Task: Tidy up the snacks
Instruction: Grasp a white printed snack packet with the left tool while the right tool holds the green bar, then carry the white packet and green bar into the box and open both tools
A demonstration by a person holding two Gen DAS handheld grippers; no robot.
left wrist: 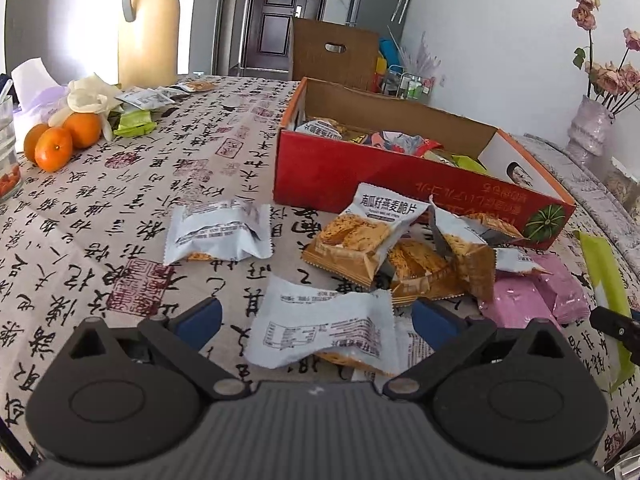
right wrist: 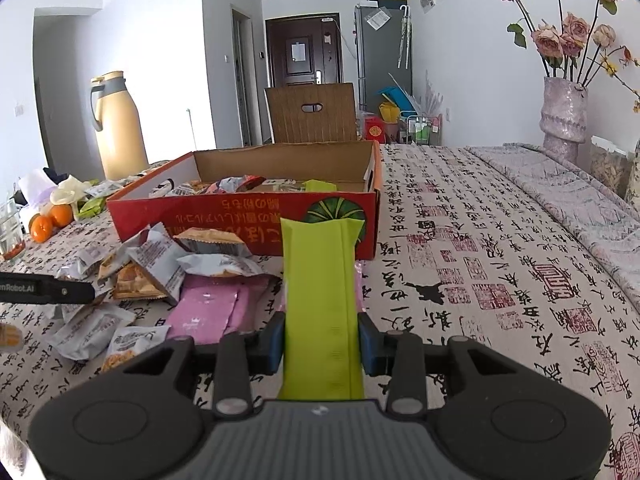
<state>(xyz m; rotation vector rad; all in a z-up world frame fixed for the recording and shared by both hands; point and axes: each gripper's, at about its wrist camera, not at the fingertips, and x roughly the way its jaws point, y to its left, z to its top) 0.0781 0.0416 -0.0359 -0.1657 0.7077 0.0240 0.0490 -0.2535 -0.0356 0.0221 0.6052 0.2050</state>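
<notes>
Between the right tongs (right wrist: 320, 346), a long green snack packet (right wrist: 318, 300) is clamped, aimed at the red box (right wrist: 240, 220) ahead for stowing. Left tongs (left wrist: 316, 316) spread wide around a white wafer packet (left wrist: 320, 326), poised to grasp.

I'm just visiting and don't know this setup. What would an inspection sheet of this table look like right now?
Surface: table under a cloth printed with calligraphy.
Job's things: red cardboard box, open, partly filled with snacks; loose grey and orange snack packets and pink packets lie in front of it.
Clutter: oranges, tall yellow jug, flower vase.
Grippers: right gripper is shut on a long green packet; left gripper is open around a grey packet, not gripping it.
Cables: nothing seen.
Surroundings: dark door, grey fridge, brown chair back beyond the table.
</notes>
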